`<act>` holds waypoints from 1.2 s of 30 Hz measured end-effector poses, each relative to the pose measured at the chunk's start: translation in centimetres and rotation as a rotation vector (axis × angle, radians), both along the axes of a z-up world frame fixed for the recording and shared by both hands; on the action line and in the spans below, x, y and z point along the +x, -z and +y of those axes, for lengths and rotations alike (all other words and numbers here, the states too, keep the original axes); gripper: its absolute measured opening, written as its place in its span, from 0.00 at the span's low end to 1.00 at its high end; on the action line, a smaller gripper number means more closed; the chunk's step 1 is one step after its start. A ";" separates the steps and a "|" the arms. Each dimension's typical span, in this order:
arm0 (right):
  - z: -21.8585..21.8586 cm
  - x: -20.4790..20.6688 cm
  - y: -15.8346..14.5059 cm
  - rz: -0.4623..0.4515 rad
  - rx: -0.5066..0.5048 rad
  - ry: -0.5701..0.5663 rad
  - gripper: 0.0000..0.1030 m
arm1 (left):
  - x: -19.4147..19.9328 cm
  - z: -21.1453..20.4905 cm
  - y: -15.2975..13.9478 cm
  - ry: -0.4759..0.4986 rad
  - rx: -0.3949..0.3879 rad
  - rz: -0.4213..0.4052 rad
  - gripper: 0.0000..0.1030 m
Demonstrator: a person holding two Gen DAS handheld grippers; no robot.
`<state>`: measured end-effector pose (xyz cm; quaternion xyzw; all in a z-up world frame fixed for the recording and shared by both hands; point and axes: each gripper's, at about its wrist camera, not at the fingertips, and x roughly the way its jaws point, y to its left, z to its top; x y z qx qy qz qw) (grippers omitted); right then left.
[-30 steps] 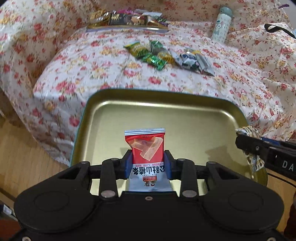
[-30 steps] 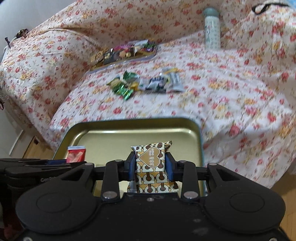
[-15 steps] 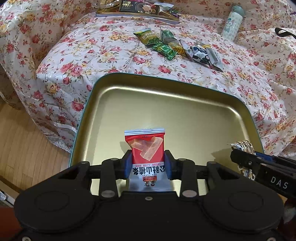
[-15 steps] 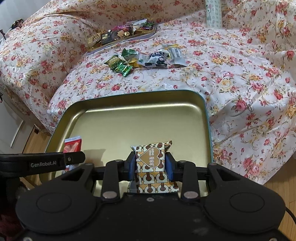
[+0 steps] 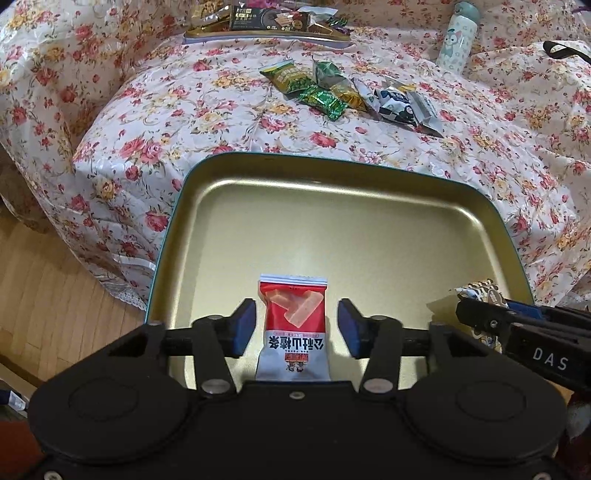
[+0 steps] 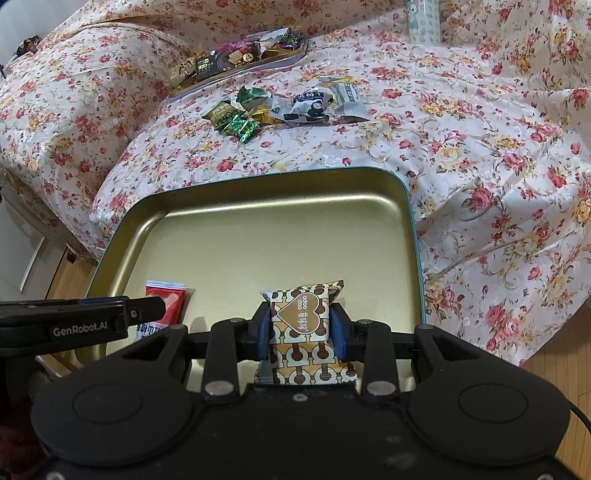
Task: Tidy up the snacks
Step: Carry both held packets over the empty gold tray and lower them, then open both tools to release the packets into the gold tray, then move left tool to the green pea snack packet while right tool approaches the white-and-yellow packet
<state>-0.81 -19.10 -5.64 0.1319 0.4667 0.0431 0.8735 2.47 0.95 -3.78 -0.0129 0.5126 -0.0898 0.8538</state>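
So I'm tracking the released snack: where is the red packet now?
The red packet sits in the gold tray near its front edge, between the left gripper's open jaws.

A white cloth printed with red and yellow roses (image 5: pixel 192 122) covers the soft furniture and hangs in folds down to the light wooden plank floor (image 5: pixel 48 295). At the far side a pale mint bottle with a cartoon figure (image 5: pixel 456 35) stands upright on the cloth. To its right lies a black strap loop (image 5: pixel 565 50).
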 end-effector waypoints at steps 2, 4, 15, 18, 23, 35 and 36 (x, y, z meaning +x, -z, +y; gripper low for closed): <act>0.0 0.0 0.0 0.004 0.002 0.000 0.34 | -0.1 -0.1 -0.1 0.004 0.005 -0.006 0.55; 0.0 0.0 0.1 0.005 0.003 0.000 0.35 | -0.1 -0.2 -0.1 0.005 0.010 -0.008 0.55; 0.0 0.1 0.4 0.014 0.009 0.000 0.36 | -0.1 0.0 0.0 0.000 0.010 -0.001 0.55; 0.0 0.0 0.2 0.005 0.007 0.000 0.36 | -0.2 0.0 -0.1 -0.002 0.014 -0.009 0.55; 0.2 -0.7 -1.1 -0.075 -0.026 0.002 0.36 | -0.9 0.3 -1.4 -0.021 0.007 -0.097 0.55; 1.9 -3.3 -6.4 -0.523 -0.249 0.038 0.86 | -4.4 0.2 -6.5 -0.106 0.004 -0.660 0.94; 2.0 -3.2 -6.5 -0.536 -0.252 0.042 0.89 | -4.4 0.2 -6.6 -0.108 0.008 -0.677 0.95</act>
